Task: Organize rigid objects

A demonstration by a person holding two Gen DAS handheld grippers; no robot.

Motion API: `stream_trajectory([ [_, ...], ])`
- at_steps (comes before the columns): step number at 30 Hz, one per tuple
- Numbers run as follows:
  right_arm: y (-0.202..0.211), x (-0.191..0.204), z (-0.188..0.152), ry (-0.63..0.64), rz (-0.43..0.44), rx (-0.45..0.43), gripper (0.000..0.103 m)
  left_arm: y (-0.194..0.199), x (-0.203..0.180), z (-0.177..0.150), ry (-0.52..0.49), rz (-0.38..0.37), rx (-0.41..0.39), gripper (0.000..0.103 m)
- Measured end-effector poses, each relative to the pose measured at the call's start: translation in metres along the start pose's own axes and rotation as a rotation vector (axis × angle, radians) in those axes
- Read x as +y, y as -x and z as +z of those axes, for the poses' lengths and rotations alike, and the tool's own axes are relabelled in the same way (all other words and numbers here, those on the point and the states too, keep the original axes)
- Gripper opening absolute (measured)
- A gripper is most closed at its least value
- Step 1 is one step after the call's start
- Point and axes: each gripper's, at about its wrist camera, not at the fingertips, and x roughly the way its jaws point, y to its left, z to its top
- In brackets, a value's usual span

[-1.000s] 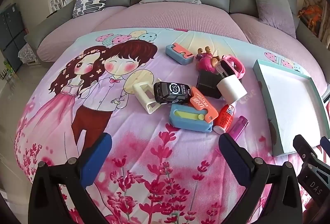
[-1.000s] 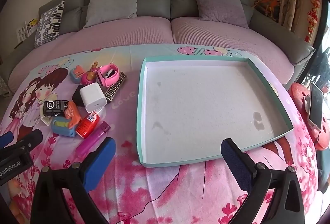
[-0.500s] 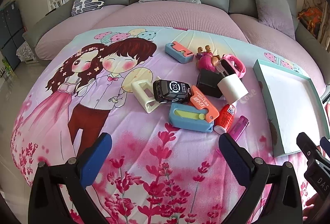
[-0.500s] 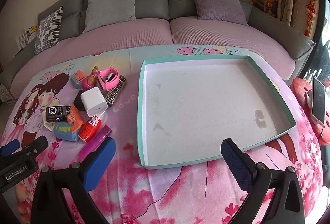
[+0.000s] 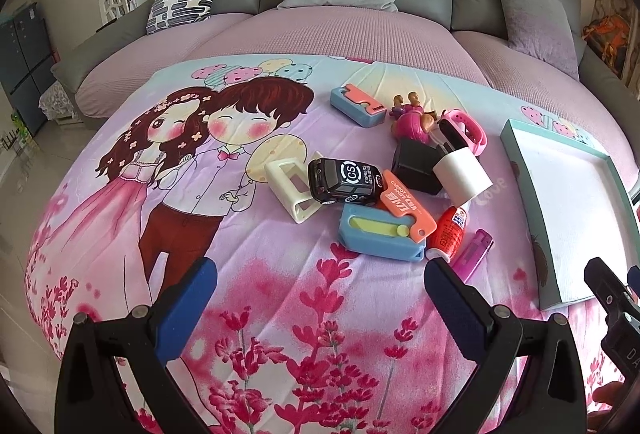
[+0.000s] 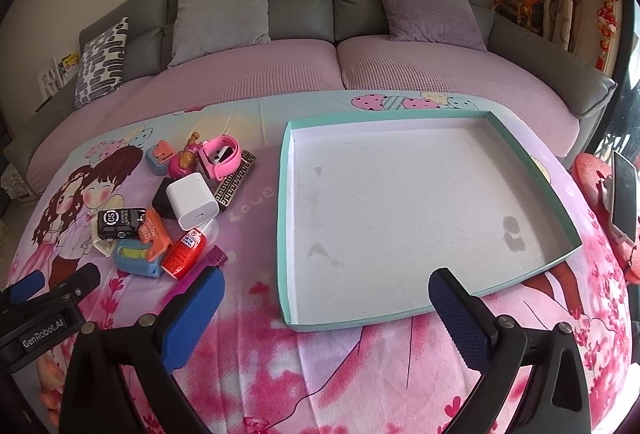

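Both jaws are standing wide open, gripping nothing. The left gripper [image 5: 320, 298] is facing the heaped small hard objects [image 5: 384, 186]; the right gripper [image 6: 326, 308] is overhanging the shallow teal-rimmed cardboard tray [image 6: 282, 218], lying empty alongside. Risk: overlapping items dragging neighbours during pickup.

The bedsheet [image 5: 280, 286] is pink and lilac with a cartoon couple and magenta flower sprigs. The tray [image 6: 282, 234] at frame right has a teal rim and white floor. In the pile: a black toy car [image 5: 344, 181] with a white round logo, a white charger cube [image 6: 191, 200], a red bottle [image 6: 185, 252], a pink watch [image 6: 221, 156]. Both grippers carry blue pads [image 5: 186, 304] on black frames.
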Motion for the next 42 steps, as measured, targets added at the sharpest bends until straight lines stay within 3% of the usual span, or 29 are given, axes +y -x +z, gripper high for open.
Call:
stream_trajectory([
  [24, 0.0005, 0.0008, -0.0002, 0.023, -0.029, -0.015, 0.103, 0.0051, -0.0014, 0.0032, 0.026, -0.041, -0.042, 0.103],
  [42, 0.0004, 0.0010, -0.0012, 0.027, -0.031, -0.015, 0.103, 0.0053, 0.0022, 0.0033, 0.043, -0.019, -0.049, 0.103],
])
